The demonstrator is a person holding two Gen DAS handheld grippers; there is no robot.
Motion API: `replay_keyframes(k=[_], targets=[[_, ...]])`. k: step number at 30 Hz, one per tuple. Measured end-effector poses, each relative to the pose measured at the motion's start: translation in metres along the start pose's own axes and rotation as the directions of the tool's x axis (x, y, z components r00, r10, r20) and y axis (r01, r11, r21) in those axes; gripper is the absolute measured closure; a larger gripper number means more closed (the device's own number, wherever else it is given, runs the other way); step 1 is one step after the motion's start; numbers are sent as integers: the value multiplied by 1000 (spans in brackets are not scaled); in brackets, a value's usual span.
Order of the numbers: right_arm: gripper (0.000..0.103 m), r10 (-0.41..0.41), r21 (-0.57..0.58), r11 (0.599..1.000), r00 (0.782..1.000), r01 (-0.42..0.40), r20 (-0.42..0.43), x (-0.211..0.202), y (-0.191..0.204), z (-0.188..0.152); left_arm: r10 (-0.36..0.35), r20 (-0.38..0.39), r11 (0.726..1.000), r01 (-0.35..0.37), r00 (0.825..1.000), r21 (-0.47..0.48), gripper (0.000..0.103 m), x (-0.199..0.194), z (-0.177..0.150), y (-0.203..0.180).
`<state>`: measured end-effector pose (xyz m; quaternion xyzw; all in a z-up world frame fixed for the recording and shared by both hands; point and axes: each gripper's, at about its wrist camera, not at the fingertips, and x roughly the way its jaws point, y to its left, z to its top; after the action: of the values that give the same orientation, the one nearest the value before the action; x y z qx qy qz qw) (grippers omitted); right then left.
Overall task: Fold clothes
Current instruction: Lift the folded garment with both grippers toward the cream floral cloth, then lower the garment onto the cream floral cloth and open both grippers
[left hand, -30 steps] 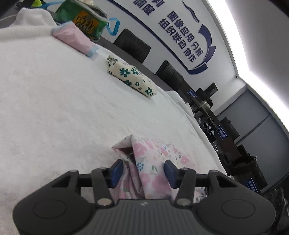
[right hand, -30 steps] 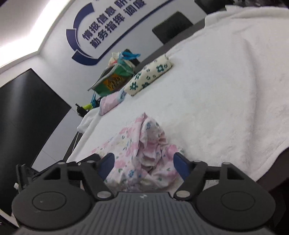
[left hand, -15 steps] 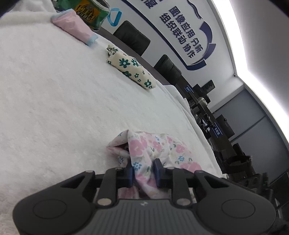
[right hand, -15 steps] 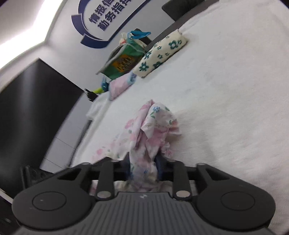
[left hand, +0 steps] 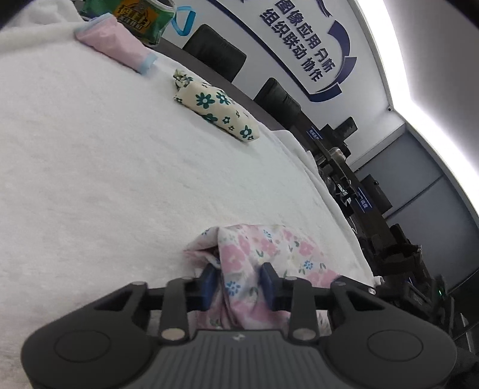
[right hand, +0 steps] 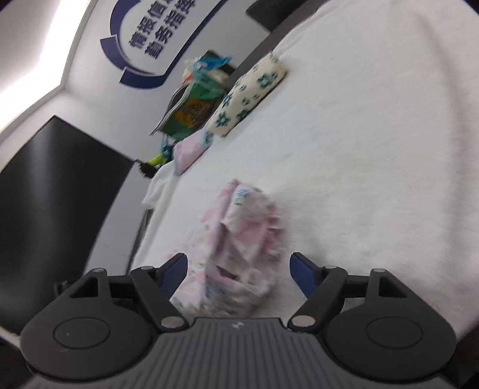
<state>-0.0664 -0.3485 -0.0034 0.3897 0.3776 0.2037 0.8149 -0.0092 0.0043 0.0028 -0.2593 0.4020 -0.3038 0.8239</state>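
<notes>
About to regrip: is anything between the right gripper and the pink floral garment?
Nothing visible. The crumpled pink floral garment lies directly between the opening jaws of the right gripper, pads clear of it. The cream flowered bundle sits far beyond.

White fleece cover (left hand: 89, 164) spreads over the table, running up to the green printed bag (left hand: 140, 21) at its far edge. Bag has blue handles (left hand: 182, 22) on its right side. First black chair back (left hand: 214, 51) just right of the bag, second chair back (left hand: 277, 95) further right of it. Wall sign (left hand: 299, 39) with blue lettering and a blue arc, above and right of the bag. Ceiling light strip (left hand: 419, 74) far right of the bag. Dark equipment (left hand: 338, 149) well right of the bag, past both chairs. Right wrist view: black screen (right hand: 54, 194) below-left of the bag, yellow-green item (right hand: 157, 158) just below it, blurred.
</notes>
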Motion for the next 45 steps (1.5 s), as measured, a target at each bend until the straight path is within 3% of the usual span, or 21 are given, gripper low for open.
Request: replay_keyframes(k=[5,7,9,10,13,15,16,17,18,19,21,22,23,24,29,33,37,41,45], targets=[[27,-49,-106,993,999,48,-4,15,9,18,2,16,1000,-2,1000,-6,77,0,1,1],[33,-77,-148,986,997,79,20,19,12,22,11,28,1000,-11,1000,5,81,1,-1,-2],[85,-56,-173,983,998,55,0,25,11,22,16,43,1000,-16,999,-2,88,1,-3,-5],[88,-48,-181,982,999,44,-15,29,10,20,18,51,1000,-17,999,-9,91,0,-3,-6],[88,-76,-243,967,997,71,-12,27,13,9,26,62,1000,-26,998,-9,89,-1,-6,-9],[80,-75,-223,972,997,71,-9,22,11,8,36,63,999,-34,997,-37,73,-3,-5,-8],[77,-78,-216,974,997,74,-11,19,12,9,44,57,998,-41,997,-53,59,-6,-5,-6],[65,-80,-216,974,997,75,-12,15,13,10,39,49,998,-37,998,-41,46,-10,-6,-6],[55,-78,-226,971,997,73,-12,12,15,11,30,41,999,-29,999,-26,41,-14,-6,-6],[53,-73,-234,970,997,68,-15,9,17,11,34,25,999,-33,999,-34,35,-15,-7,-4],[52,-53,-217,975,997,42,-46,12,13,11,30,-17,998,-31,999,-50,37,-12,-7,-3],[53,-42,-202,979,997,28,-66,15,9,11,19,-29,998,-21,999,-52,51,-10,-7,-4],[60,-31,-190,982,996,16,-79,18,7,11,2,-52,998,-6,999,-65,81,-5,-6,-4],[78,-17,-177,984,996,2,-86,21,5,10,-10,-65,995,3,998,-100,88,-2,-6,-3],[90,115,-33,992,990,-118,-86,17,-9,9,-70,-32,982,63,997,-179,93,-11,2,-14],[90,215,-49,975,977,-215,-2,-4,14,28,-99,26,987,101,995,-125,92,-26,49,-47],[90,247,-178,957,966,-231,77,-12,58,86,-95,82,994,98,992,-38,92,-19,130,-82],[90,234,-249,947,967,-202,106,0,92,167,-70,131,998,70,989,10,92,11,208,-94],[90,183,-275,950,978,-151,96,36,103,237,-54,185,999,53,981,7,92,56,262,-73]])
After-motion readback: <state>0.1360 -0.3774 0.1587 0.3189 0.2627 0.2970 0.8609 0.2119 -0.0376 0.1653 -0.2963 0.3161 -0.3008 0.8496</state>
